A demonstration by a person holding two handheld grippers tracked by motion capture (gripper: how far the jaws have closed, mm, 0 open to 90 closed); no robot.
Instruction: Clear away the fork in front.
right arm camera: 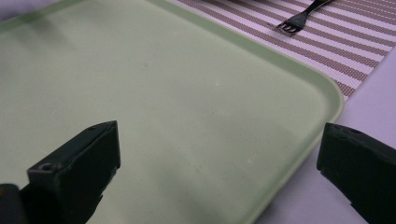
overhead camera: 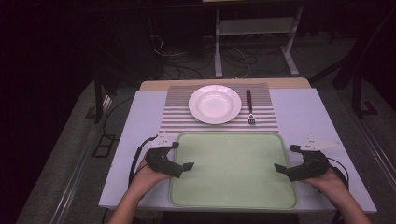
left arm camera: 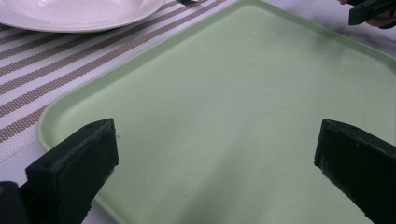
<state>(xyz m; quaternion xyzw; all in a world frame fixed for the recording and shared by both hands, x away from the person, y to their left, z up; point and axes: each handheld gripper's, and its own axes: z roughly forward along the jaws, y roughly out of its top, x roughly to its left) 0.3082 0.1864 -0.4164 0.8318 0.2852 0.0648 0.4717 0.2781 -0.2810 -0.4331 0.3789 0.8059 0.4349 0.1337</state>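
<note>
Green tray (overhead camera: 233, 172): lies flat at the near edge of the white counter (overhead camera: 299, 112), nothing on it. Left gripper (overhead camera: 182, 155): jaws spread wide over the tray's left rim, grasping nothing. Right gripper (overhead camera: 286, 158): jaws likewise released, at the right rim. Striped placemat (overhead camera: 175, 109): just beyond the tray, bearing a white plate (overhead camera: 215, 104) and, to its right, a fork (overhead camera: 250, 107)

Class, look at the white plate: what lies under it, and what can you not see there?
The white plate rests on a striped placemat; the fork lies beside it on the same mat. The mat's stripes directly beneath the plate are covered.
</note>
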